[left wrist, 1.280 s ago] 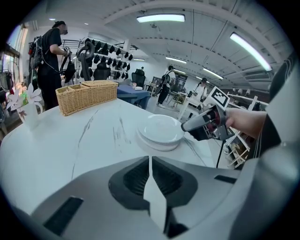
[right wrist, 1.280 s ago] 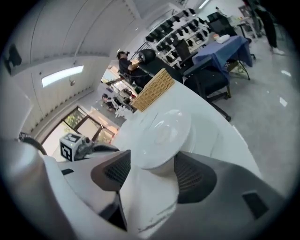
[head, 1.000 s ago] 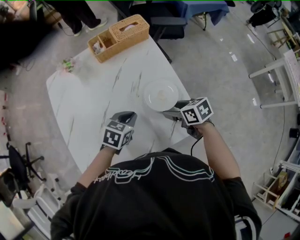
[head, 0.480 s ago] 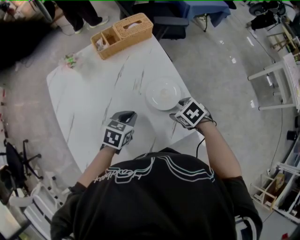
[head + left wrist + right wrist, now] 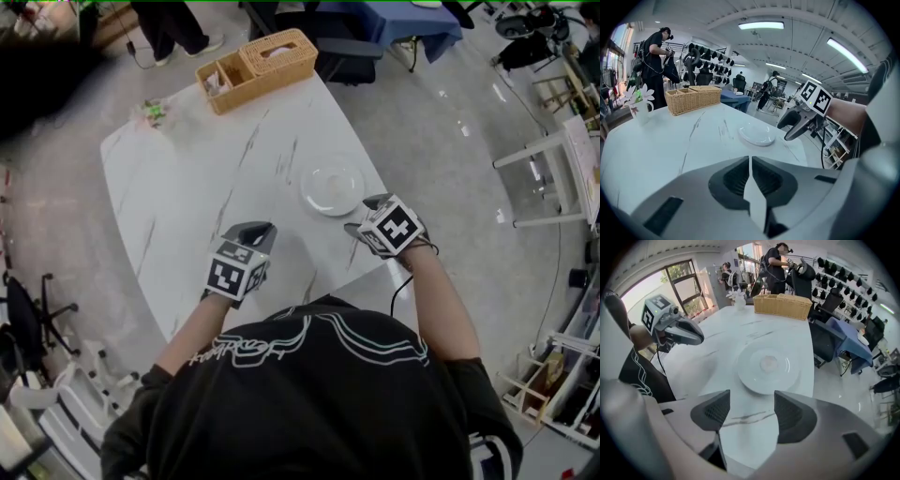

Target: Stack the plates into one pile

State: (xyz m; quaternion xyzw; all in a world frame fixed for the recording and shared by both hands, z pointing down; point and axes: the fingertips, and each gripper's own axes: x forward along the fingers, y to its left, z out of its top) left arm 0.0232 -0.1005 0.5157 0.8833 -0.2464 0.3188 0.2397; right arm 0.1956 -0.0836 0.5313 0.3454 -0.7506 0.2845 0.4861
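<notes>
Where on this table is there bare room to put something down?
Widest bare patch: the table's middle and left, bordered by the wicker basket at the far edge, the plates on the right and the left gripper. Crowded: the near right corner, where plates and right gripper sit close.

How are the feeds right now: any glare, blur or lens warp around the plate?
Head view: sharp, evenly lit; the white plate barely contrasts with the pale table; glare only on the floor. Left gripper view: strong fisheye, black corners, bright ceiling lights. Right gripper view: same fisheye, bright window at upper left, plate crisp.
</notes>
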